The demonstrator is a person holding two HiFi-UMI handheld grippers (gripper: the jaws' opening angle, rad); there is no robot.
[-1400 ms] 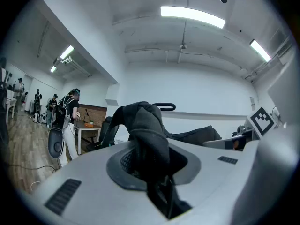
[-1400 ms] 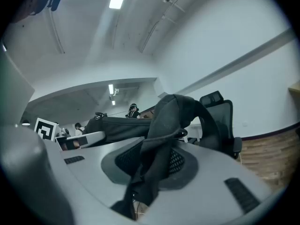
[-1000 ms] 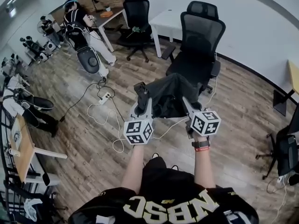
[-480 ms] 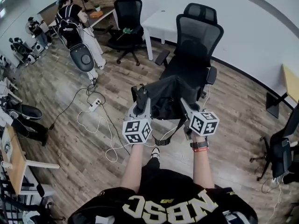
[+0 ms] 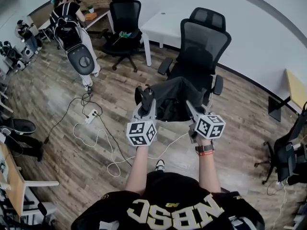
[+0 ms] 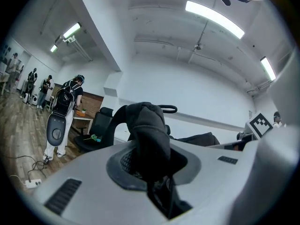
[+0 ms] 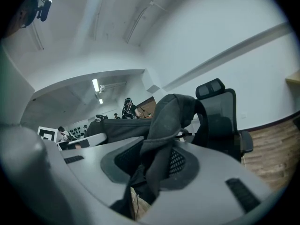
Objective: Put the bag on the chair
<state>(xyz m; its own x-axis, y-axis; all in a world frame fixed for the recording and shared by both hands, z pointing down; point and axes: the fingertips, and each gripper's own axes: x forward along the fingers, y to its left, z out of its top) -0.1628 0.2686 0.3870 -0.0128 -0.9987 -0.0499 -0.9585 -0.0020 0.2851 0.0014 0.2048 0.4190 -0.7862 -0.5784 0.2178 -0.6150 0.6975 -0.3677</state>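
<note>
A black fabric bag (image 5: 173,98) hangs stretched between my two grippers, above the floor and just in front of a black mesh office chair (image 5: 203,47). The left gripper (image 5: 145,101) is shut on the bag's left end; in the left gripper view a bunched black fold (image 6: 147,139) sticks up from between the jaws. The right gripper (image 5: 190,104) is shut on the bag's right end, where a dark grey strap (image 7: 164,135) is pinched between its jaws, the chair (image 7: 219,121) close behind it. The chair's seat is mostly hidden by the bag.
A second black chair (image 5: 123,20) and a white table (image 5: 160,25) stand at the back. A person with a backpack (image 5: 67,20) stands far left. White cables and a power strip (image 5: 91,114) lie on the wood floor. Another chair (image 5: 288,152) stands at the right edge.
The bag and both grippers have come closer to the mesh chair, which now sits just behind the bag. The grip on both ends looks the same.
</note>
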